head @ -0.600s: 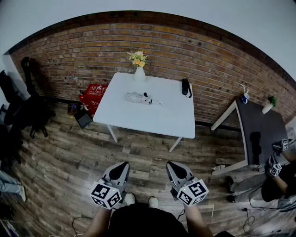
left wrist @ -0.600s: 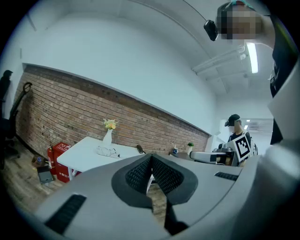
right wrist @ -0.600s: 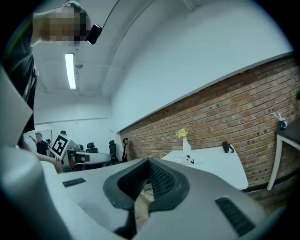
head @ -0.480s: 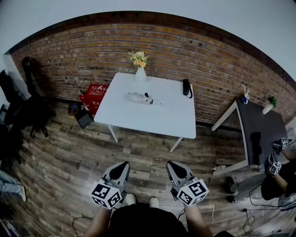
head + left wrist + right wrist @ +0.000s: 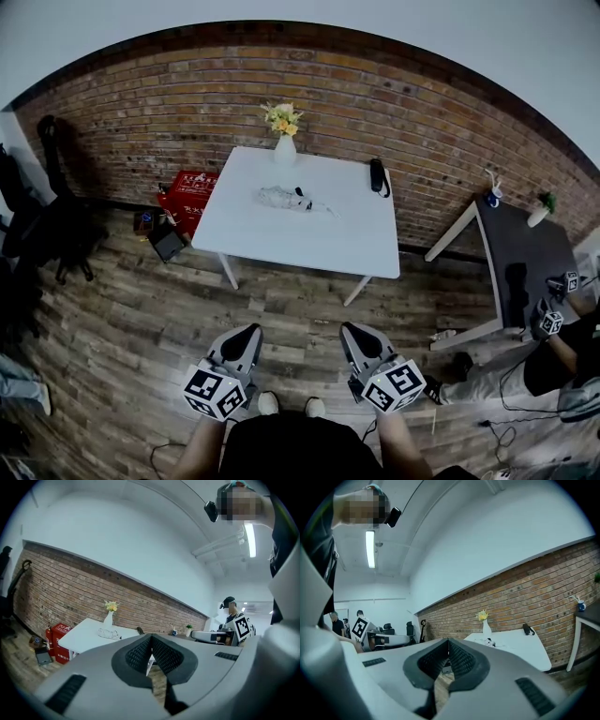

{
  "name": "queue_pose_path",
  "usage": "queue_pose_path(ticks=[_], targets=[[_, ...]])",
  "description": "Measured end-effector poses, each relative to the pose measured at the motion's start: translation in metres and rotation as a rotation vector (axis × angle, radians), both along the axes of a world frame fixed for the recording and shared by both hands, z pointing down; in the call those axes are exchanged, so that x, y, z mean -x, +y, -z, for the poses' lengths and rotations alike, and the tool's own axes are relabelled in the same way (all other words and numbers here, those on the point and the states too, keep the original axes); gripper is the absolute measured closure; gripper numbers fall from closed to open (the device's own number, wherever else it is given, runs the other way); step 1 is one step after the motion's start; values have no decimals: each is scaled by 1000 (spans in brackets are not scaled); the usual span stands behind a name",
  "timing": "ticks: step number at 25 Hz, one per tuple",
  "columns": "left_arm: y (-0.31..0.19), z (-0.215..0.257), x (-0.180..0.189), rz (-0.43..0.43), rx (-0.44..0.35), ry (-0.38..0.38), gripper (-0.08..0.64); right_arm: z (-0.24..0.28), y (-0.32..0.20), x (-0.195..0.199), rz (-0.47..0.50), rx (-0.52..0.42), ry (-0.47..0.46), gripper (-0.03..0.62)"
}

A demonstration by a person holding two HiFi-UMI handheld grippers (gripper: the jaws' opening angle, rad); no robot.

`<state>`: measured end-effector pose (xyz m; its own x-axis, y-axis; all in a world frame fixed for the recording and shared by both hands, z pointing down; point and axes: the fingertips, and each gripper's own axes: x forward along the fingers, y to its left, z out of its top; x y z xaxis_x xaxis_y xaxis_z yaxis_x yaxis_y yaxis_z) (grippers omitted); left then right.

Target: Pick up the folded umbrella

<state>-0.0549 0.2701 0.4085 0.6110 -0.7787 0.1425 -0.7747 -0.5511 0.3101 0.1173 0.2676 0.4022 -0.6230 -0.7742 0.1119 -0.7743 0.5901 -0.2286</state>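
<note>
A: What takes up most of the room?
B: A brick wall [image 5: 187,103] runs across the back, with a plank floor [image 5: 131,309] in front of it; a white table [image 5: 309,244] stands against the wall at the centre, and a dark table [image 5: 530,262] stands off to the right.

A: Is anyone else about?
B: A second person [image 5: 553,361] is at the right edge beside the dark table, with marker cubes of their own; a red crate [image 5: 190,192] sits on the floor at the white table's left end.

A: And the two grippers?
B: Both are low in the head view, well short of the white table and pointing toward it, with the left gripper [image 5: 246,330] at the left and the right gripper [image 5: 353,330] at the right; each one's jaws are pressed together at the tips, with nothing between them.

A: Where is the folded umbrella?
B: The folded umbrella [image 5: 286,198] lies flat on the white table, toward the wall side and a little left of centre; it is pale with a dark bit near its right end, and well apart from both grippers.

A: What else is on that table?
B: A white vase [image 5: 285,150] of yellow flowers [image 5: 281,116] stands at the back edge, near the umbrella; a small black object [image 5: 376,175] lies at the back right corner, and I cannot tell what it is.
</note>
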Motion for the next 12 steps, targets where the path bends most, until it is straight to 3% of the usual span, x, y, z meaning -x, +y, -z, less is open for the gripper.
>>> queue_pose_path(ticks=[12], targets=[[-11, -2, 53, -20, -10, 28, 548, 4, -16, 36, -47, 3, -43, 571]])
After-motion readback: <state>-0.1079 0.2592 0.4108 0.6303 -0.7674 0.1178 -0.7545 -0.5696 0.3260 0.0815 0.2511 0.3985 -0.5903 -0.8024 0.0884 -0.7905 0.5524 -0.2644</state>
